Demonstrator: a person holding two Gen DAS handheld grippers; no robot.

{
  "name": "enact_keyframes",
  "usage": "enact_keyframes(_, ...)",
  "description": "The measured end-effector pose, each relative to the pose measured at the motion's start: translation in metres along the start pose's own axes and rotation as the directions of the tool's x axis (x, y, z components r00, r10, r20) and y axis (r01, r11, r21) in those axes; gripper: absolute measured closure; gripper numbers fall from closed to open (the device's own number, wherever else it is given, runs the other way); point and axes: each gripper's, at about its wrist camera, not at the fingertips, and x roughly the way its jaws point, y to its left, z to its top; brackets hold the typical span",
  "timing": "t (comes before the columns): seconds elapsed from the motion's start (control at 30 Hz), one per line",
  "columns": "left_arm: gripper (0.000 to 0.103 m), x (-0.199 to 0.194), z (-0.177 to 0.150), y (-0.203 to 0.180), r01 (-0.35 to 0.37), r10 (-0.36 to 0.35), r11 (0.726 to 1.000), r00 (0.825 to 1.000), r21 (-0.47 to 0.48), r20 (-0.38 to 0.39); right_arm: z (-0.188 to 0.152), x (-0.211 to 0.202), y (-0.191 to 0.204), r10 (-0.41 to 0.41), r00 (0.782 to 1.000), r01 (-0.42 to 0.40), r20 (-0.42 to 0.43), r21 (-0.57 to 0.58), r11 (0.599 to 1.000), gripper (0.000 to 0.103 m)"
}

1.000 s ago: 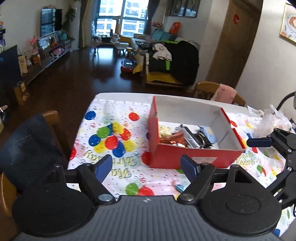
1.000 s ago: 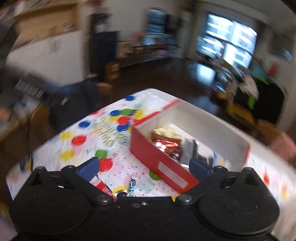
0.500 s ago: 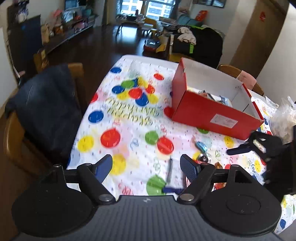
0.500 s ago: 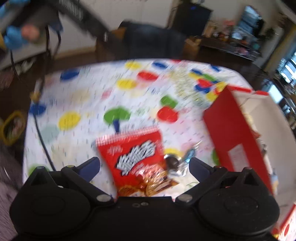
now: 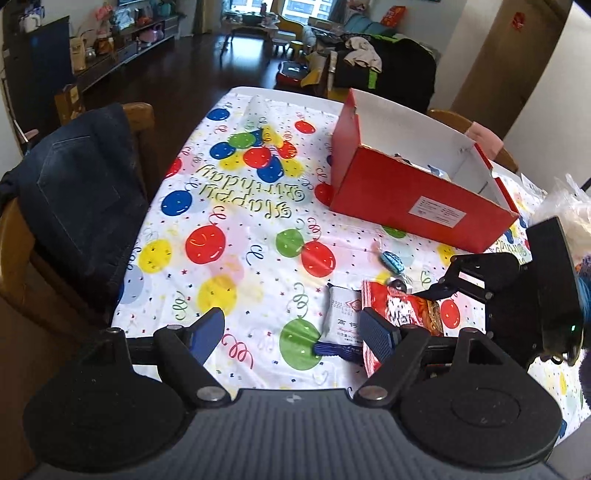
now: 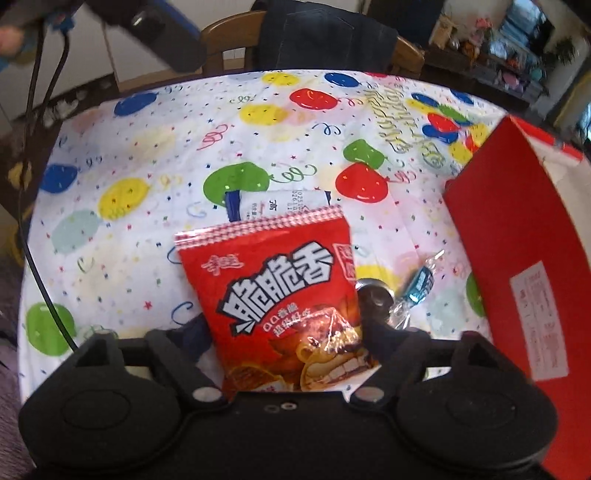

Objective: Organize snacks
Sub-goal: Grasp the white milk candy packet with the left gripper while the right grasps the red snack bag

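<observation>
R gripper (image 6: 284, 332): jaws closing, red snack bag (image 6: 280, 291) between them. Bag's lower end sits in the gap, fingers flank it on both sides; cannot tell if pads press yet, so no grip confirmed. Bag lies flat on balloon tablecloth (image 6: 147, 147), printed face up, serrated top edge pointing away from the gripper.

L gripper (image 5: 291, 332): jaws apart, nothing between, only tablecloth under the gap. Its right finger (image 5: 376, 334) overlaps the near corner of the red bag in left wrist view; contact cannot be told.

Landmark = red bag.
- White snack packet (image 6: 280, 205) w/ blue end: just beyond bag's top edge, touching or partly under it. In left wrist view the same packet (image 5: 341, 319) lies just left of the bag, blue end toward the L gripper.
- Blue wrapped candy (image 6: 419, 284): just right of bag in right wrist view, apart from it.
- Dark round item (image 6: 375, 297): at bag's right edge, touching or nearly so; type unclear.
- Red box (image 6: 517, 266), open top, white inside: right of bag, past the candy, well clear. Left wrist view shows some wrapped items inside the box (image 5: 421, 192); too small to tell which.
- Chair w/ dark garment (image 6: 325, 35): beyond far table edge.

R gripper body seen in left wrist view (image 5: 443, 291), over bag's right side.
</observation>
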Motion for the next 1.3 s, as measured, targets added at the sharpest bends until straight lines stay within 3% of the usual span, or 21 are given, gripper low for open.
enact_keyframes(0.17, 0.023, 0.006, 0.004, -0.006, 0.041, -0.041, 0.998, 0.999, 0.055, -0.008, -0.008, -0.012, -0.006, -0.004, 1.0, 0.001, 0.028, 0.116, 0.993, 0.034)
enact_keyframes(0.27, 0.023, 0.017, 0.007, -0.014, 0.077, -0.074, 0.992, 0.997, 0.097, -0.037, -0.021, -0.026, -0.01, -0.051, 0.998, 0.042, 0.039, 0.206, 0.978, 0.034)
enact_keyframes(0.53, 0.023, 0.077, 0.007, -0.044, 0.145, -0.116, 0.975, 0.979, 0.171, -0.169, -0.067, -0.059, -0.022, -0.122, 0.991, 0.088, 0.045, 0.464, 0.881, 0.034)
enact_keyframes(0.83, 0.025, 0.124, 0.009, -0.058, 0.123, -0.078, 0.98, 0.962, 0.159, -0.26, -0.091, -0.079, -0.024, -0.215, 0.976, 0.149, 0.032, 0.622, 0.768, 0.034)
enact_keyframes(0.93, 0.027, 0.124, 0.009, -0.064, 0.109, -0.059, 0.975, 0.966, 0.192, -0.252, -0.095, -0.08, -0.026, -0.24, 0.971, 0.164, 0.022, 0.667, 0.727, 0.034)
enact_keyframes(1.13, 0.054, 0.119, 0.004, -0.069, 0.046, 0.011, 0.964, 0.977, 0.261, -0.214, -0.098, -0.081, -0.025, -0.272, 0.962, 0.186, 0.003, 0.721, 0.668, 0.034)
enact_keyframes(1.3, 0.057, 0.114, 0.003, -0.064, 0.038, 0.015, 0.97, 0.977, 0.241, -0.214, -0.097, -0.082, -0.021, -0.307, 0.951, 0.225, -0.031, 0.751, 0.621, 0.034)
